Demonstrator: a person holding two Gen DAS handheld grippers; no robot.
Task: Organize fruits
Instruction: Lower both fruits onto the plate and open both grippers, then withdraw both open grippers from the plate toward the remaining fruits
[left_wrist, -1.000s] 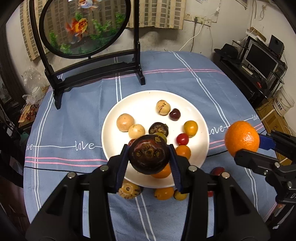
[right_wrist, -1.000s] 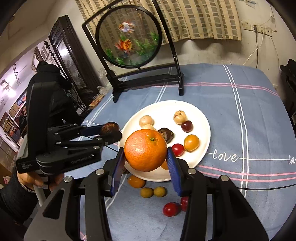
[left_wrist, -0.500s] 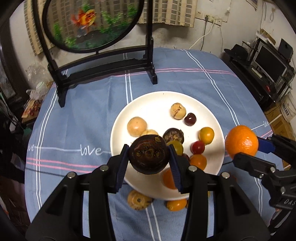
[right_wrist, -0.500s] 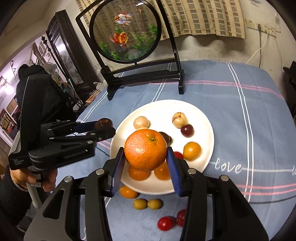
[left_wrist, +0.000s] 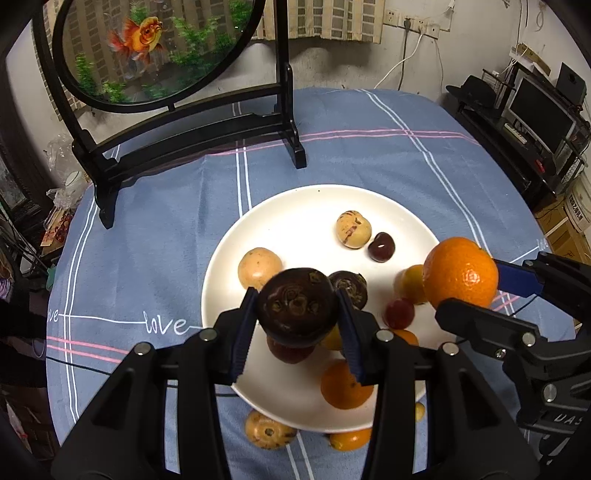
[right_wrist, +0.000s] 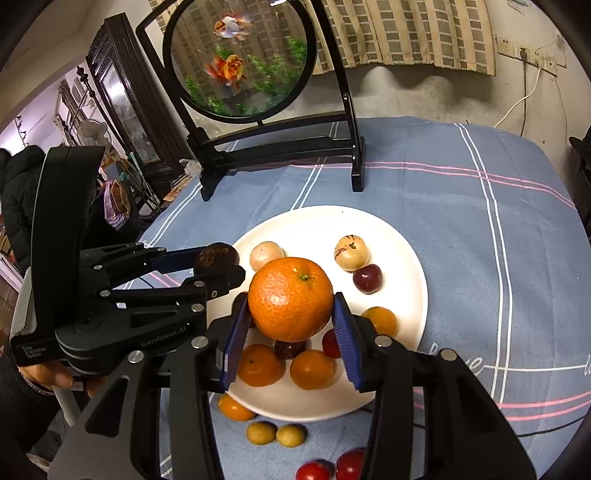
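My left gripper (left_wrist: 297, 314) is shut on a dark brown mangosteen (left_wrist: 295, 308) and holds it above the near left part of the white plate (left_wrist: 295, 206). My right gripper (right_wrist: 290, 306) is shut on a large orange (right_wrist: 290, 297) above the plate's (right_wrist: 402, 236) near side. The plate holds several small fruits: tan ones (left_wrist: 352, 229), a dark cherry (left_wrist: 381, 246), small oranges (right_wrist: 312, 369). The right gripper with its orange (left_wrist: 460, 278) shows at the right of the left wrist view; the left gripper with the mangosteen (right_wrist: 216, 256) shows at the left of the right wrist view.
Loose fruits lie on the blue cloth in front of the plate: a tan one (left_wrist: 267, 430), an orange one (right_wrist: 232, 408), two yellow-green ones (right_wrist: 275, 434), red ones (right_wrist: 332, 467). A round goldfish screen on a black stand (left_wrist: 192, 122) is behind the plate.
Both grippers have moved forward over the plate with their fruits still held. The plate now looks closer and larger in both views.
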